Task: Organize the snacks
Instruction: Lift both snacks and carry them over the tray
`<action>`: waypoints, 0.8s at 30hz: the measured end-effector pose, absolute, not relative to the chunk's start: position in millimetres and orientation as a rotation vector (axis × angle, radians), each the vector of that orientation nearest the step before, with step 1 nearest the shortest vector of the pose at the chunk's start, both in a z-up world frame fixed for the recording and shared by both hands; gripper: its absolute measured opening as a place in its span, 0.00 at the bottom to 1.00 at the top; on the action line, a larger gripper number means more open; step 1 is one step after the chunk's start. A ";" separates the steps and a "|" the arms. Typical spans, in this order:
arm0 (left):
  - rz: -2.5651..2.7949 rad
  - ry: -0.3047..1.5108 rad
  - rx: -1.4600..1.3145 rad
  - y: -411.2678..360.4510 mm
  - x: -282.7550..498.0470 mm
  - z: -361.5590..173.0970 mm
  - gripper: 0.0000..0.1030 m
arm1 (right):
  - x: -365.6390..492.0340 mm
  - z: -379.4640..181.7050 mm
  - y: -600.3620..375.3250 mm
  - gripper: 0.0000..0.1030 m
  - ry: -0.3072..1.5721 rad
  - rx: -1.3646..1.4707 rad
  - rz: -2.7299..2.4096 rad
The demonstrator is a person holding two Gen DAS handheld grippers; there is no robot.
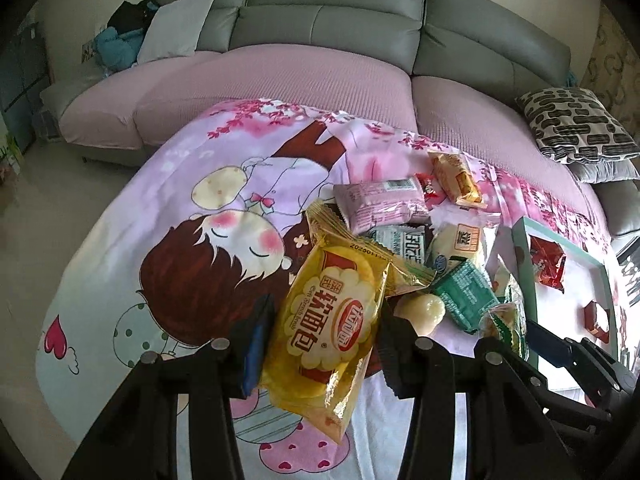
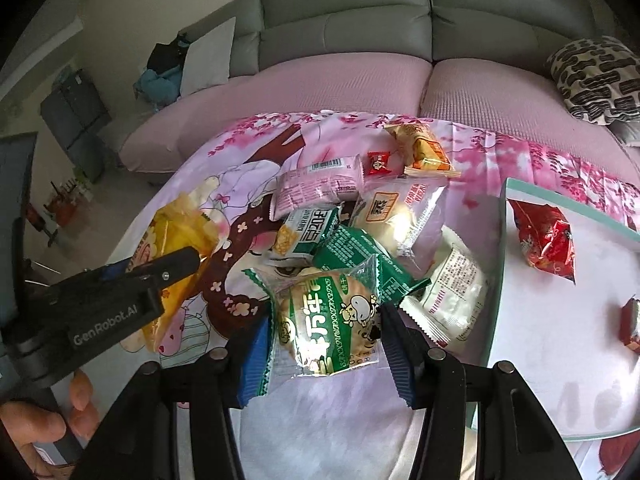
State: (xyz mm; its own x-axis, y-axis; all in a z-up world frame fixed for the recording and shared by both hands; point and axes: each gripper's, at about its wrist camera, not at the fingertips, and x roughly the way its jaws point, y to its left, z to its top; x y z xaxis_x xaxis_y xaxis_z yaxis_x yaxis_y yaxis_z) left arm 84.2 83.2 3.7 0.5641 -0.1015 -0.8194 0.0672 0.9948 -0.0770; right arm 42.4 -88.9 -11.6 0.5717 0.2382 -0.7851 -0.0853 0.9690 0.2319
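Observation:
My left gripper [image 1: 320, 340] is shut on a yellow soft-bread packet [image 1: 328, 320] and holds it over the cartoon-print cloth [image 1: 160, 208]. It also shows at the left of the right wrist view [image 2: 180, 264]. My right gripper [image 2: 324, 344] is shut on a green-and-clear biscuit packet [image 2: 332, 320] at the near edge of the snack pile [image 2: 340, 220]. A white tray with a pale green rim [image 2: 496, 280] lies to the right and holds a red packet [image 2: 544, 240] and a small red snack [image 2: 632, 324].
A grey sofa with pink seat covers [image 1: 280, 76] stands behind the cloth. A black-and-white patterned cushion [image 1: 576, 124] lies at the right. An orange packet [image 2: 424, 152] and a pink packet [image 2: 320, 188] lie at the pile's far side.

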 end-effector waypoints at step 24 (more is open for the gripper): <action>-0.313 0.838 0.062 -40.3 62.5 46.2 0.48 | 11.8 18.1 -219.7 0.54 0.831 0.290 -0.138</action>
State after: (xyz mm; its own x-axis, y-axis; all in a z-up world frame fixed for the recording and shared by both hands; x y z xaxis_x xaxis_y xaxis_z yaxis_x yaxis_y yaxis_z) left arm 62.5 -40.3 46.2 0.6258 -0.2481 -0.7395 0.2969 0.9525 -0.0683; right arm 11.8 -219.7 18.1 0.6678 -0.0073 -0.7443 0.2331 0.9517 0.1998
